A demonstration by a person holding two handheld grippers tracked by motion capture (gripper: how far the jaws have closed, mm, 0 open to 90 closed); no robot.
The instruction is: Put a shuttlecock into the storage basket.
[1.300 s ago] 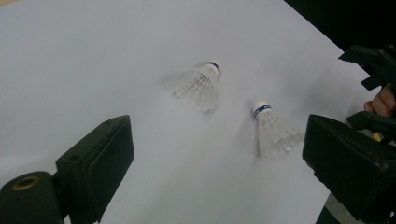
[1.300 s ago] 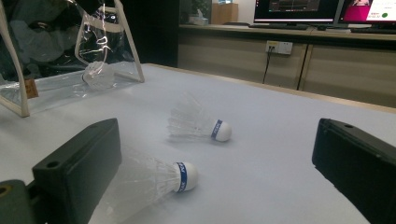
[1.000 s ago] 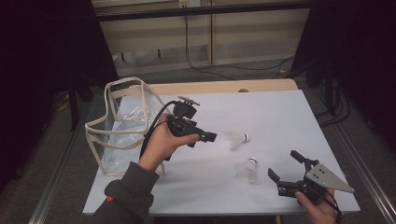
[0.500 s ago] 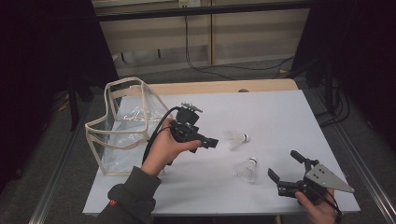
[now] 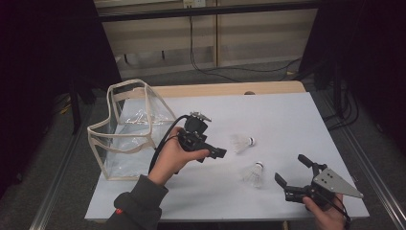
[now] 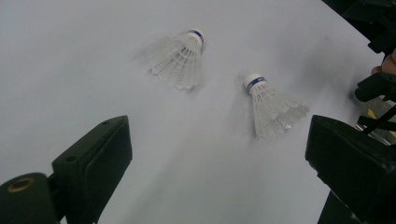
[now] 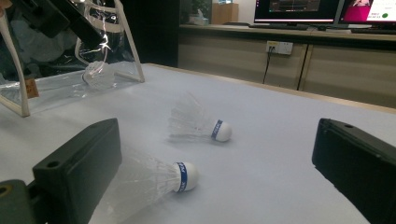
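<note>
Left tool: the black two-jaw left tool is held above the white bench, its jaws spread wide with nothing between them, as the left gripper view shows.
Right tool: the black right tool, with a grey three-cornered plate on top, sits low near the bench's near right corner; its jaws stand wide apart and empty, and the right gripper view shows the same.
Far shuttlecock: a white feathered shuttlecock with a blue band round its white cork lies on its side on the bench just beyond the left tool's tips, cork pointing away from that tool; it lies ahead of the left jaws and farther out between the right jaws.
Near shuttlecock: a second white feathered shuttlecock of the same make lies on its side between the two tools, closer to the right one, apart from both; it sits just ahead of the right tool's left jaw and toward the right jaw of the left tool.
Bag: a clear plastic bag with cream trim stands open behind the left tool on the bench's left side.
Inside the bag: a third white shuttlecock lies within, seen through the clear wall.
</note>
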